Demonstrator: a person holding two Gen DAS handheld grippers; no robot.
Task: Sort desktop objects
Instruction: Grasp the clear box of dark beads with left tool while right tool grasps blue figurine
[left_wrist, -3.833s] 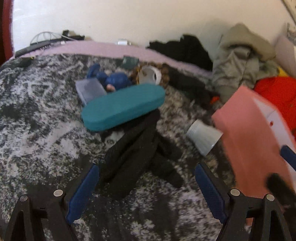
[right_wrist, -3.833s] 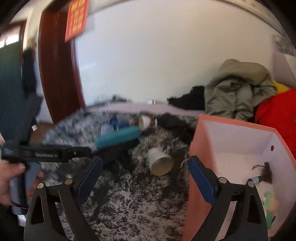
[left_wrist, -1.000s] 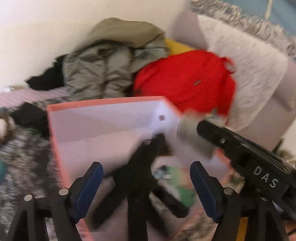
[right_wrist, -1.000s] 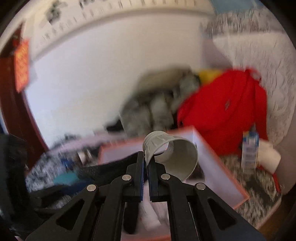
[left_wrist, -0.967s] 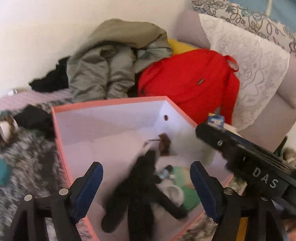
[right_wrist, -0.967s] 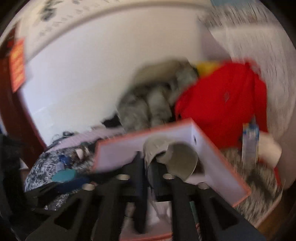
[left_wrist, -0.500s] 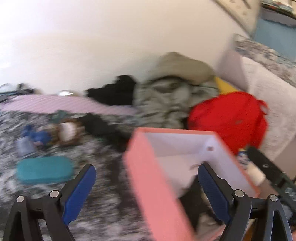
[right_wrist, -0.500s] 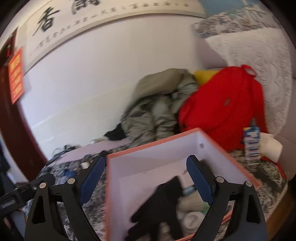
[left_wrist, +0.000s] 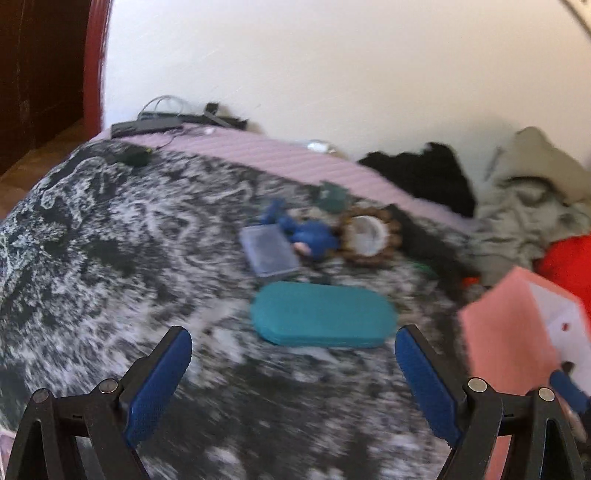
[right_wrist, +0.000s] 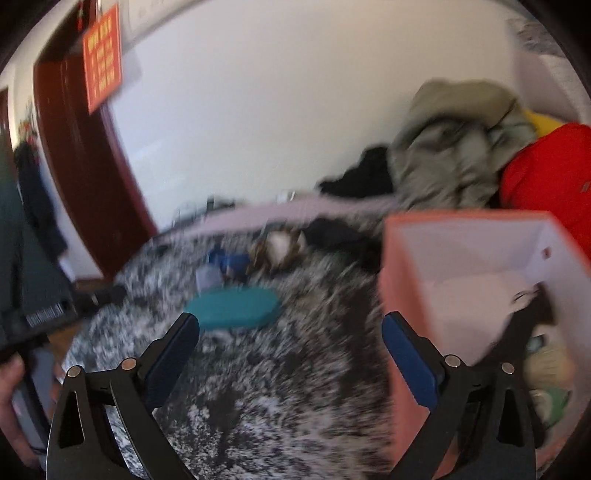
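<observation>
A teal case (left_wrist: 323, 314) lies on the black-and-white blanket (left_wrist: 110, 258), just ahead of my open, empty left gripper (left_wrist: 293, 354). Behind it lie a grey-blue box (left_wrist: 267, 251), a blue toy (left_wrist: 308, 236) and a brown ring with a white cup in it (left_wrist: 365, 236). The pink box (left_wrist: 517, 332) stands at the right. My right gripper (right_wrist: 290, 343) is open and empty, with the teal case (right_wrist: 232, 302) ahead on its left and the pink box (right_wrist: 406, 280) on its right. The box holds a black glove (right_wrist: 517, 332) and other small things.
A grey-green jacket (right_wrist: 454, 140), black clothes (left_wrist: 424, 173) and a red bag (right_wrist: 546, 177) are piled at the back right against the white wall. Cables and a black device (left_wrist: 147, 125) lie at the far left edge. A dark red door frame (right_wrist: 74, 166) stands left.
Both grippers have swung left from over the pink box to the blanket. The black glove and the paper cup were let go into the box. Both grippers are now open and empty.
</observation>
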